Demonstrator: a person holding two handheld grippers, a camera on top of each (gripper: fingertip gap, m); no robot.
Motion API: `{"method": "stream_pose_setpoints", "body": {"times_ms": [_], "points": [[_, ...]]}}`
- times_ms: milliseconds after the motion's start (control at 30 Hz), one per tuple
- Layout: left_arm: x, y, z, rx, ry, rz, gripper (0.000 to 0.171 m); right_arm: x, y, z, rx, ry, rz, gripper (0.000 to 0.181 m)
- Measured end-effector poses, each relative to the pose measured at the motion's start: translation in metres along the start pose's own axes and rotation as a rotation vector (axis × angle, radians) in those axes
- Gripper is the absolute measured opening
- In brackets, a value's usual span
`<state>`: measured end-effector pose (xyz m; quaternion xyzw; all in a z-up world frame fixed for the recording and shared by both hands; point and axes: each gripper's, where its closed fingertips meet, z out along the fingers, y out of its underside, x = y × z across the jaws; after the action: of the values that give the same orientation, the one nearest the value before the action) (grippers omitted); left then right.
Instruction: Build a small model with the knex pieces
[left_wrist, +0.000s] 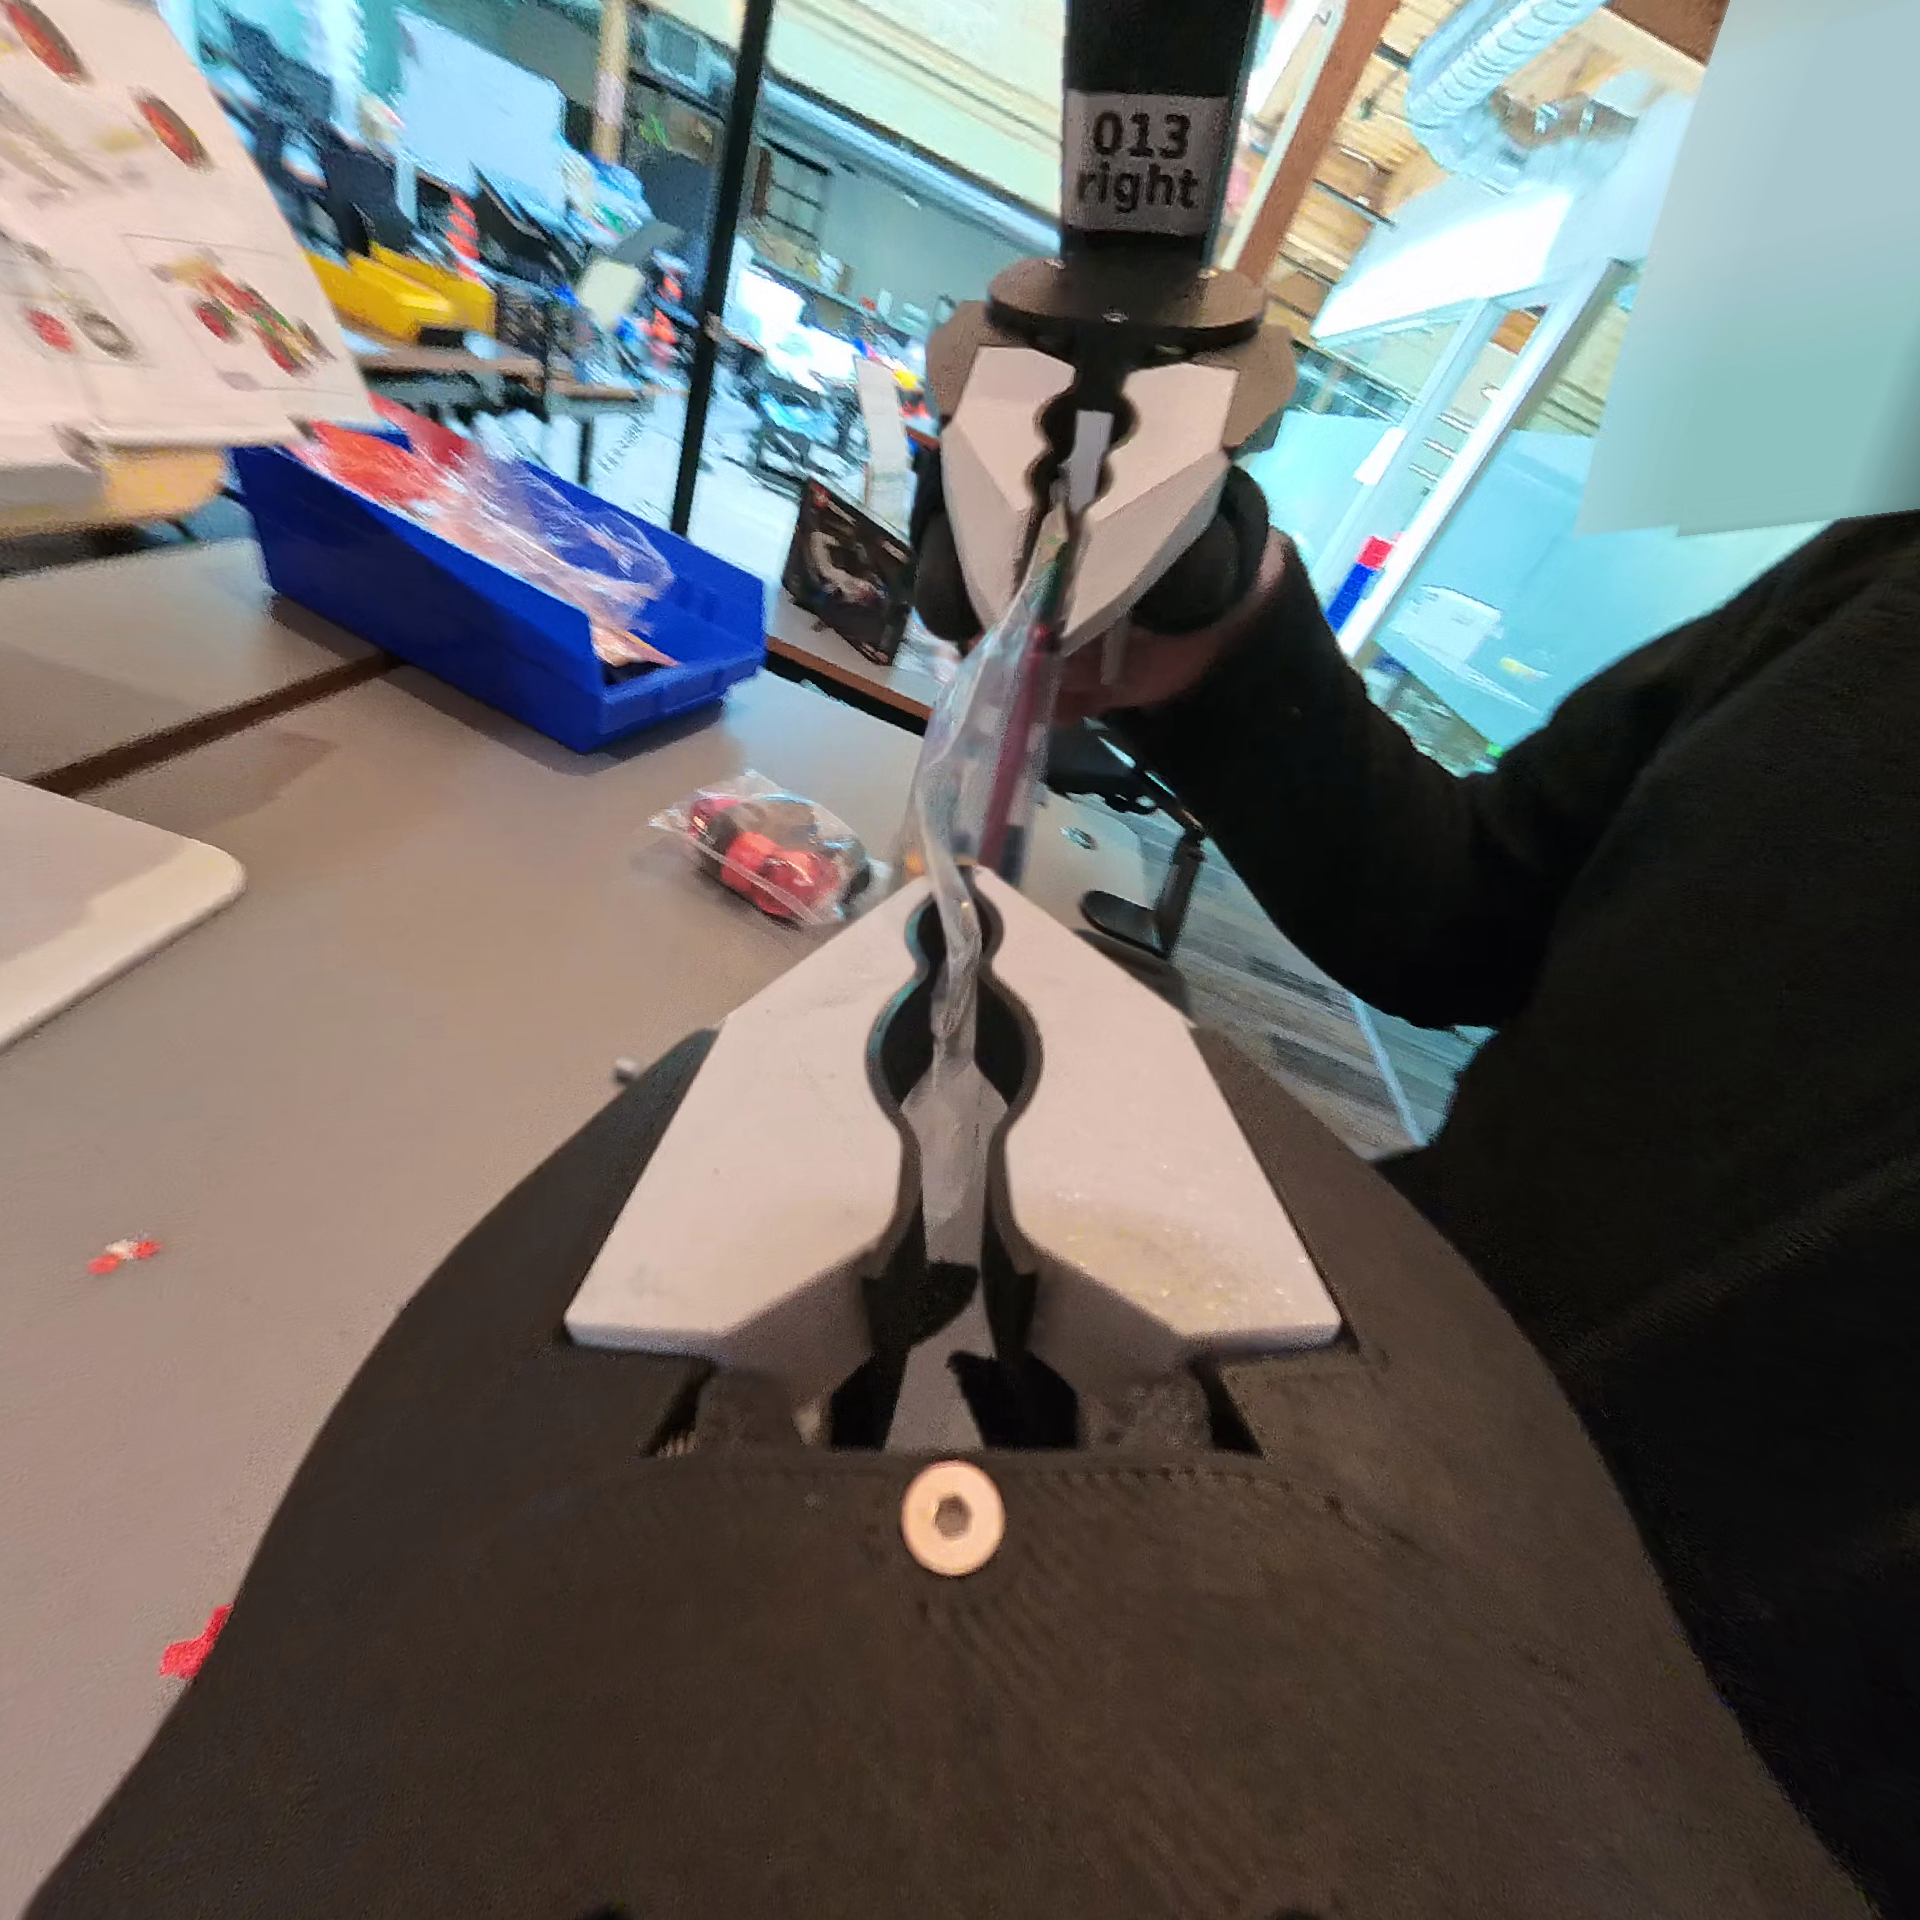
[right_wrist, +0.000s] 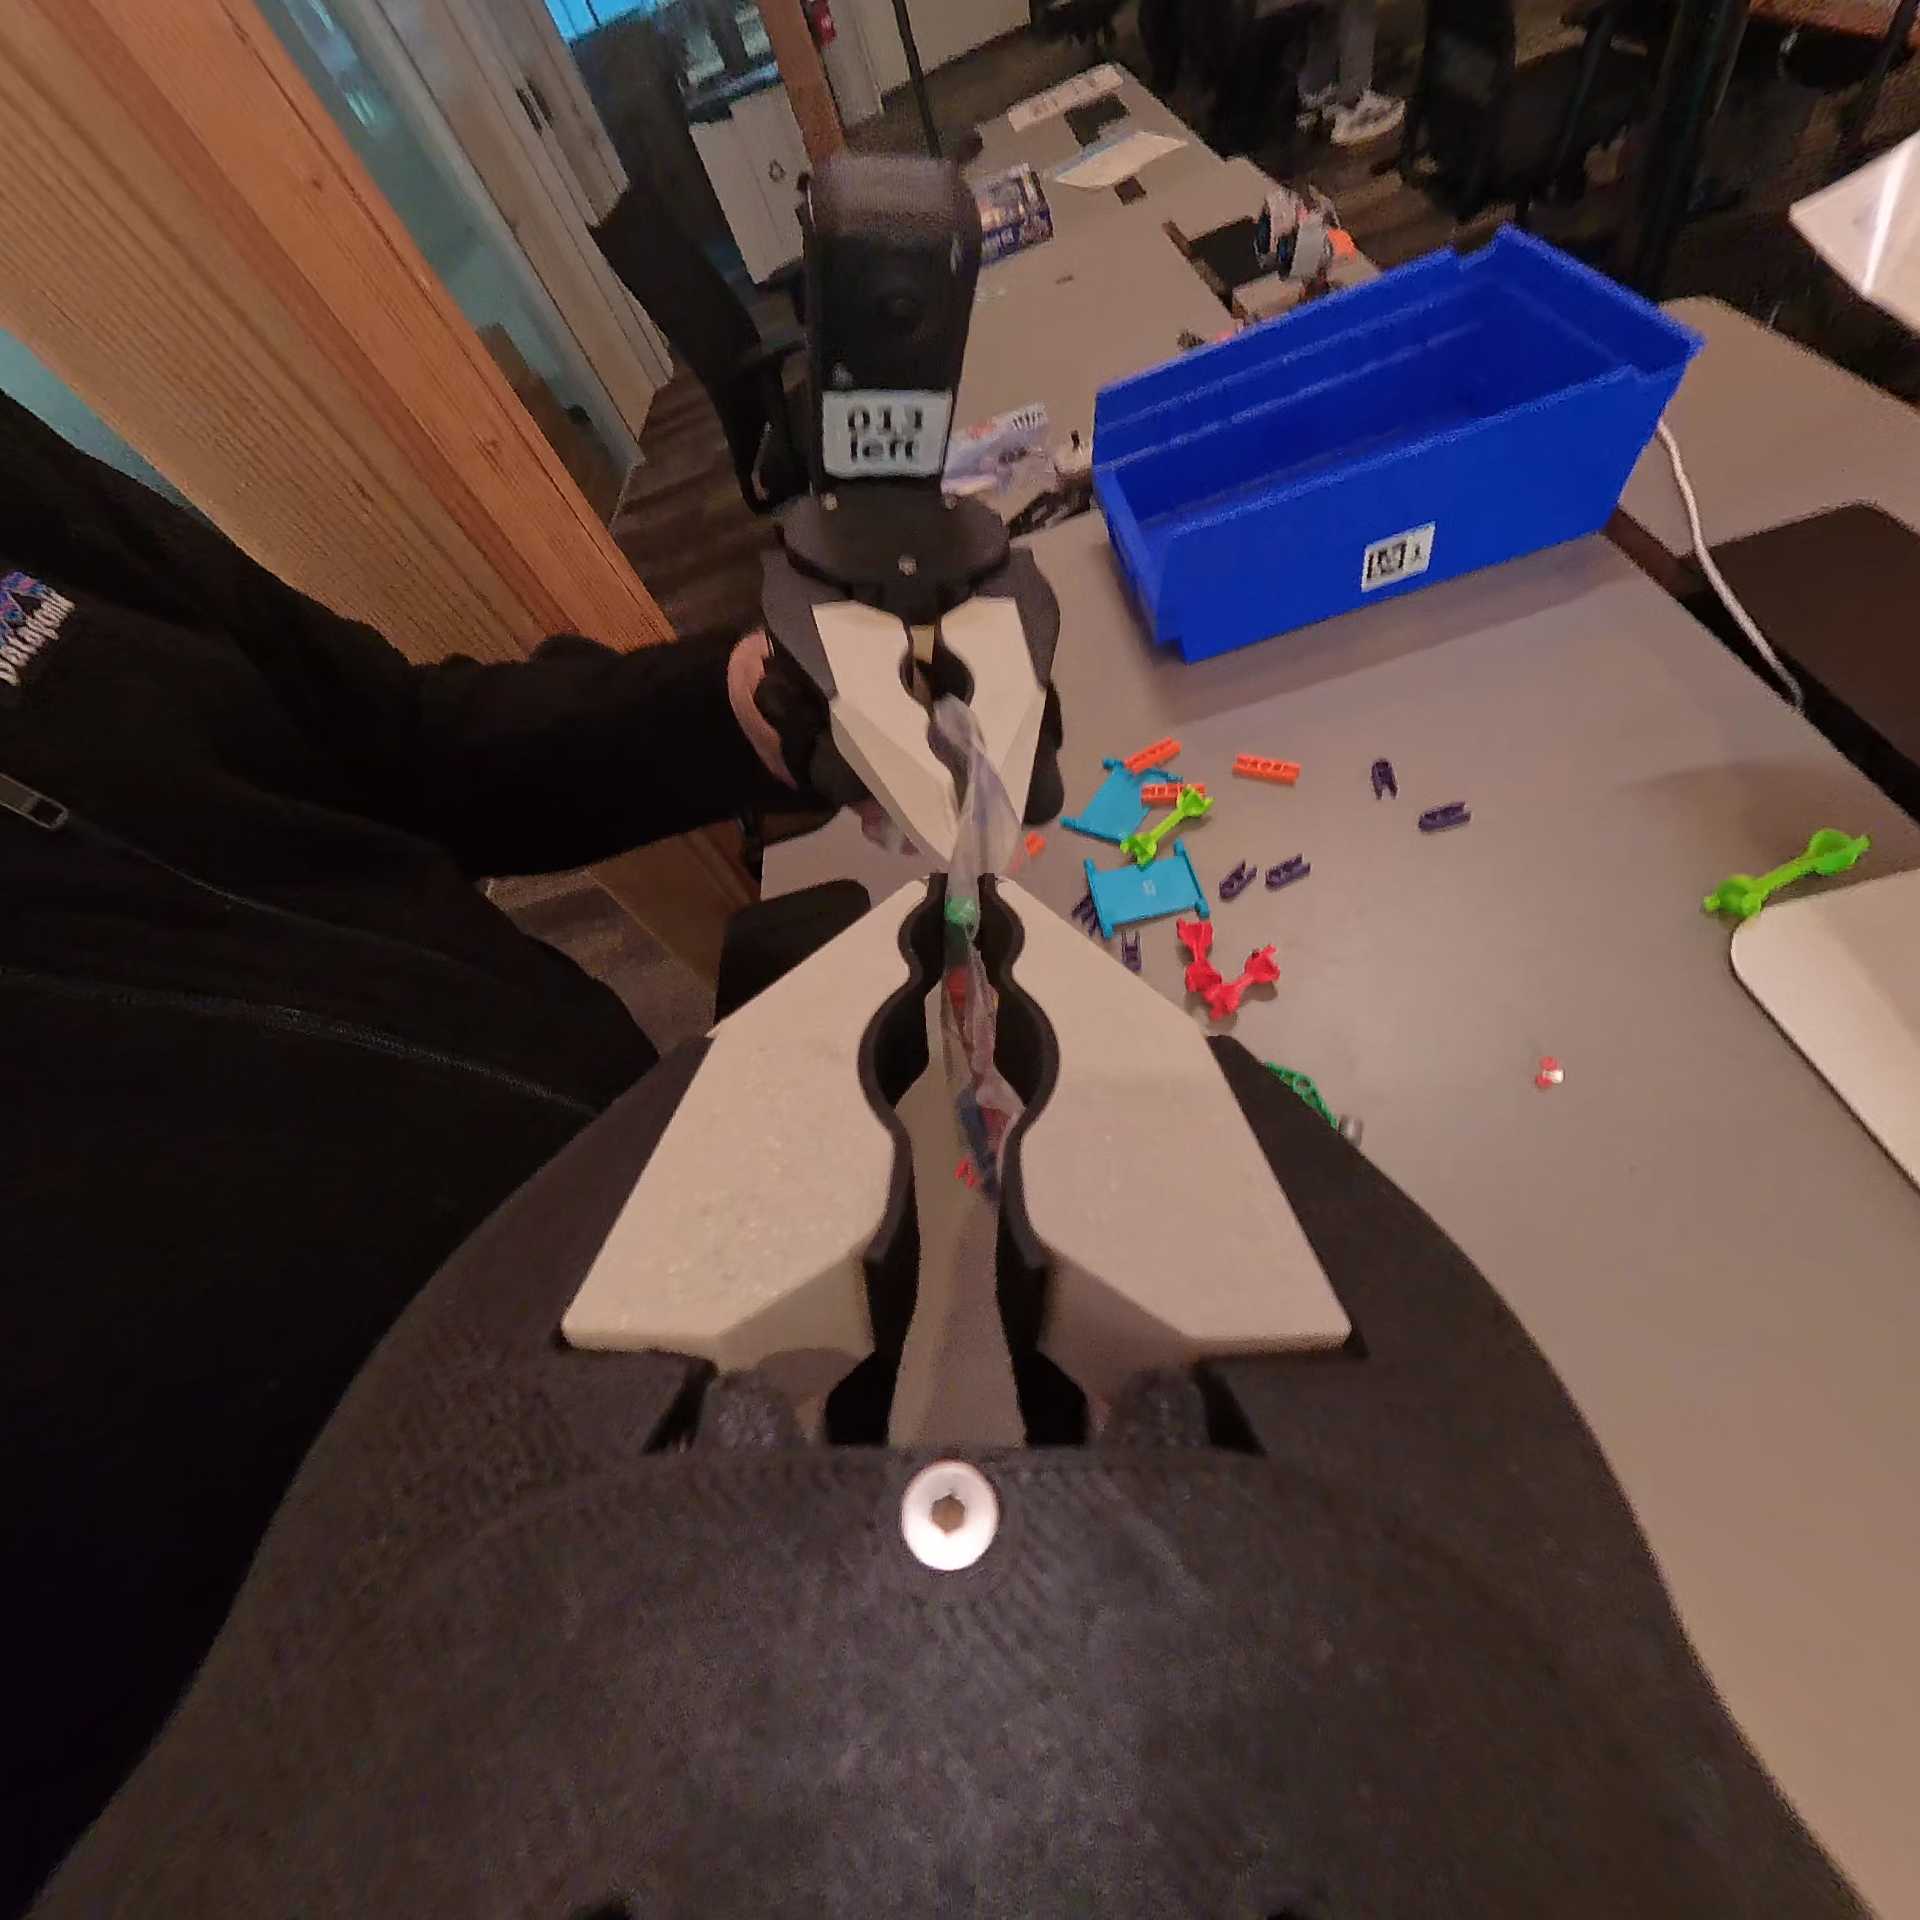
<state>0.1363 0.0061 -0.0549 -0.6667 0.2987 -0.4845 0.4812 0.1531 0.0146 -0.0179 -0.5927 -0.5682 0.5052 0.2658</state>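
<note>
While the clear plastic bag (left_wrist: 971, 790) is clamped between both sets of fingers, left gripper (left_wrist: 951, 914) and right gripper (right_wrist: 961, 894), it is held taut above the bench (right_wrist: 1455, 987); an even pull is best kept.

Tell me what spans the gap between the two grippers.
A clear plastic bag of small parts stretches taut from the left gripper to the right gripper, both clamped on it; both views show it.

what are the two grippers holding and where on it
Both are shut on one clear plastic bag of small coloured pieces: the left gripper pinches one end, the right gripper the opposite end.
</note>
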Motion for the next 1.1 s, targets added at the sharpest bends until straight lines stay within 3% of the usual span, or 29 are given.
{"method": "stream_pose_setpoints", "body": {"times_ms": [67, 133, 233, 400, 633, 900, 933, 1033, 1100], "points": [[-0.001, -0.006, 0.0, 0.053, -0.013, -0.011, 0.0, 0.002, -0.013, -0.001, 0.055, 0.011, 0.005, 0.01], [-0.001, -0.014, -0.005, 0.122, 0.001, -0.049, 0.0, 0.007, -0.018, -0.008, 0.117, 0.026, 0.017, 0.032], [-0.001, -0.024, -0.014, 0.201, 0.036, -0.096, 0.0, 0.013, -0.013, -0.019, 0.196, 0.022, 0.068, 0.039], [0.0, -0.028, -0.015, 0.223, 0.071, -0.123, 0.0, 0.016, -0.011, -0.02, 0.283, 0.034, 0.068, 0.03], [0.007, -0.031, -0.009, 0.258, 0.156, -0.176, 0.0, 0.028, -0.01, -0.026, 0.36, 0.028, 0.091, 0.0], [0.001, -0.026, -0.007, 0.249, 0.135, -0.162, 0.0, 0.023, -0.02, -0.034, 0.357, 0.042, 0.039, 0.0], [-0.002, -0.025, -0.007, 0.236, 0.11, -0.146, 0.003, 0.022, -0.02, -0.034, 0.337, 0.047, 0.032, 0.0], [-0.01, -0.026, -0.007, 0.193, 0.024, -0.083, 0.04, 0.025, -0.02, -0.031, 0.242, 0.122, -0.009, 0.0], [-0.015, -0.026, -0.005, 0.146, -0.022, -0.034, 0.056, 0.023, -0.02, -0.028, 0.174, 0.147, -0.043, 0.0]]}}
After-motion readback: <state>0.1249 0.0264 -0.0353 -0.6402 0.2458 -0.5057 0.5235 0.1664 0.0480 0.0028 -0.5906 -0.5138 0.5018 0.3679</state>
